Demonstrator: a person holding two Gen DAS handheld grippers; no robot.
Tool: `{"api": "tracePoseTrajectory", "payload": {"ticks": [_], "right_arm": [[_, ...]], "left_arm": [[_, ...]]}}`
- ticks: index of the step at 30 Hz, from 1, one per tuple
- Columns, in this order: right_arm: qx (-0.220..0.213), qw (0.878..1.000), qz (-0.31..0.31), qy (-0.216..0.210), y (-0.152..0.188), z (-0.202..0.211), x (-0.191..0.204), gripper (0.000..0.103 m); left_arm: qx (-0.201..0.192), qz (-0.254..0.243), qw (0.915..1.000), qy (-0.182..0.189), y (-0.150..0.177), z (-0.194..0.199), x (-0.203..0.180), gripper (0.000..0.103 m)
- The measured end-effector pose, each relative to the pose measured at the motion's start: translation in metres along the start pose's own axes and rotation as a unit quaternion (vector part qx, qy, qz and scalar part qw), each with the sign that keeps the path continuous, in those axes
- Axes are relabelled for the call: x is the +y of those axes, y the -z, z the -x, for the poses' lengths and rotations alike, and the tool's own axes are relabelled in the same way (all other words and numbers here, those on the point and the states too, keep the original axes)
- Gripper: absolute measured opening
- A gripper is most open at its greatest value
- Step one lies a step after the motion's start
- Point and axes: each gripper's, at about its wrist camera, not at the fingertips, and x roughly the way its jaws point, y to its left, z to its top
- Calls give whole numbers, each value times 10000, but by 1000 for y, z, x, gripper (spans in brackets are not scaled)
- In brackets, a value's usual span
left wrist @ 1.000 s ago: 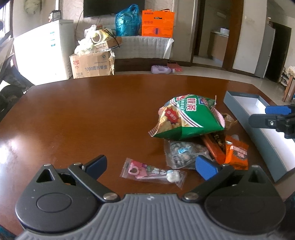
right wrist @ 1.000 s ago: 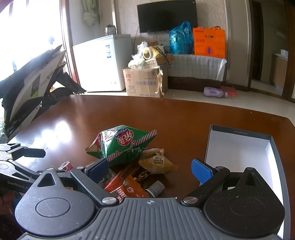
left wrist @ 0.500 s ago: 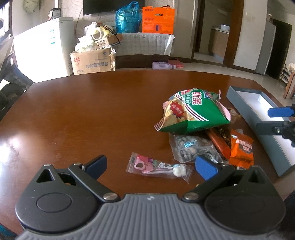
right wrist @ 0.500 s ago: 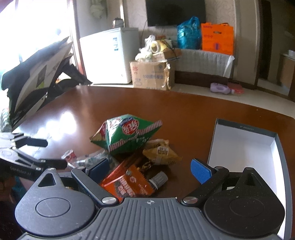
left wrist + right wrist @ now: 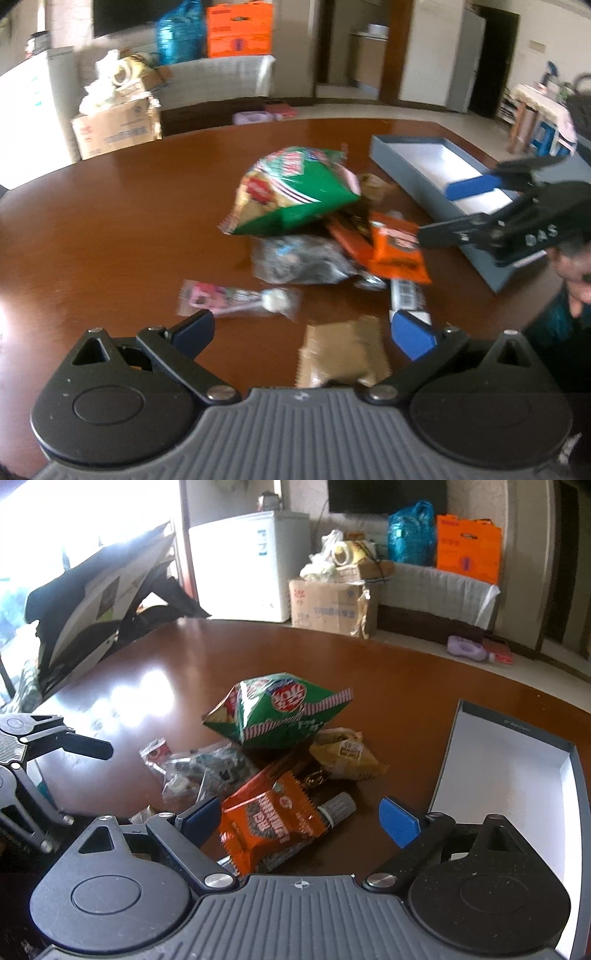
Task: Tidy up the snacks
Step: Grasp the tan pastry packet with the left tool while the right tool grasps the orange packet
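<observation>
Orange is the colour of the small snack packet [image 5: 271,818] that lies between the wide-apart fingers of the right gripper [image 5: 299,821], whose jaws have just been closing a little but do not press on it yet. It sits at 6 o'clock of the snack heap, under the green chip bag [image 5: 275,709] at 12 o'clock. The empty box [image 5: 517,771] waits at 3 o'clock. To do this well, the right gripper should go low, pinch the packet's middle, and not catch the grey tube [image 5: 338,806] beside it. The left gripper [image 5: 310,332] is open too, with a brown packet [image 5: 341,350] below it.
</observation>
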Motion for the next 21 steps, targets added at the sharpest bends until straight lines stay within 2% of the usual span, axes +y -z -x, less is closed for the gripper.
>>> {"api": "tracePoseTrajectory", "payload": {"ticks": [4, 10, 21], "right_arm": [[38, 10000, 25, -31, 1, 0, 0, 91], [117, 9998, 110, -117, 2, -3, 5, 91], [271, 9991, 257, -219, 6, -18, 13, 91]], "left_arm": [[129, -191, 9996, 139, 4, -6, -13, 103], [239, -24, 9993, 287, 7, -11, -12, 103], [388, 40, 9989, 251, 11, -23, -17, 103]]}}
